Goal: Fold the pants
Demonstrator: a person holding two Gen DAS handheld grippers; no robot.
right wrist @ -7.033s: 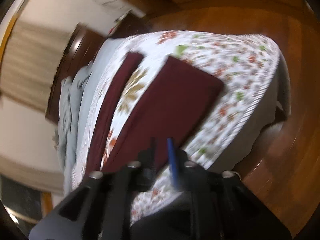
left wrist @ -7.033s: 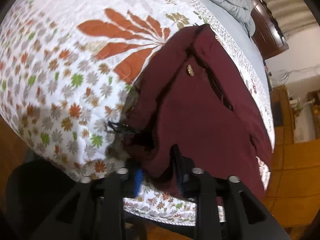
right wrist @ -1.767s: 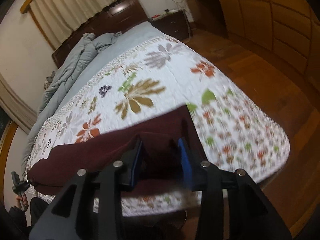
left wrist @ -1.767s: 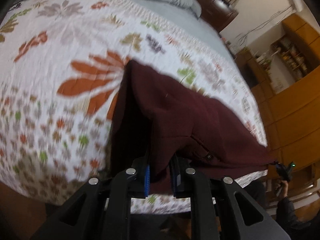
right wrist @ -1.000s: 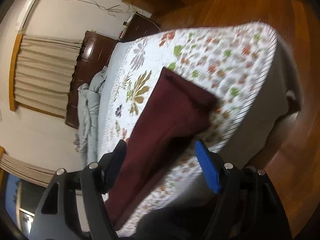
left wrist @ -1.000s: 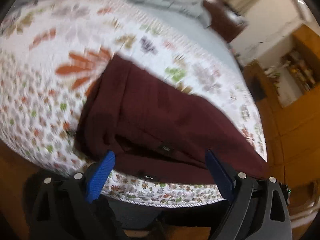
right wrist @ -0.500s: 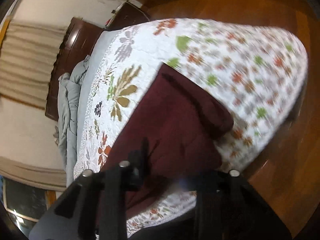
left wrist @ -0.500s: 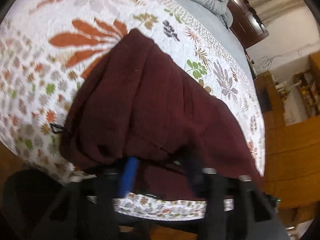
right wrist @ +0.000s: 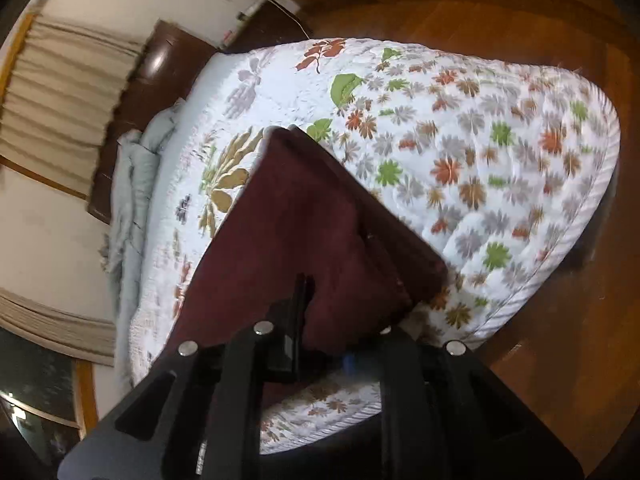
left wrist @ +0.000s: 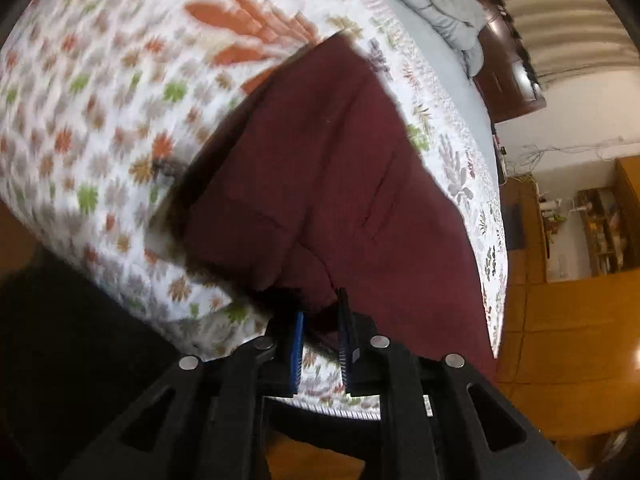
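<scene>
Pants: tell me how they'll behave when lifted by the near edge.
The pants will likely drape and sag, since the cloth already bunches at the left claw. Folded layers at the right claw suggest some heft and may slide apart.

We see dark maroon pants (left wrist: 340,184) lying on a white quilt (left wrist: 100,92) printed with small orange, green and grey flowers, plus large orange leaf sprays beside the pants. From the right wrist, the quilt (right wrist: 500,168) shows the same flowers, with an olive-gold spray left of the pants (right wrist: 304,232). Beyond the quilt lie a pale grey-blue duvet (left wrist: 432,4), a dark brown headboard (right wrist: 160,68) and beige curtains (right wrist: 60,92). The floor (right wrist: 568,340) is orange-brown wood. Our left gripper (left wrist: 320,320) is black with blue pads.
</scene>
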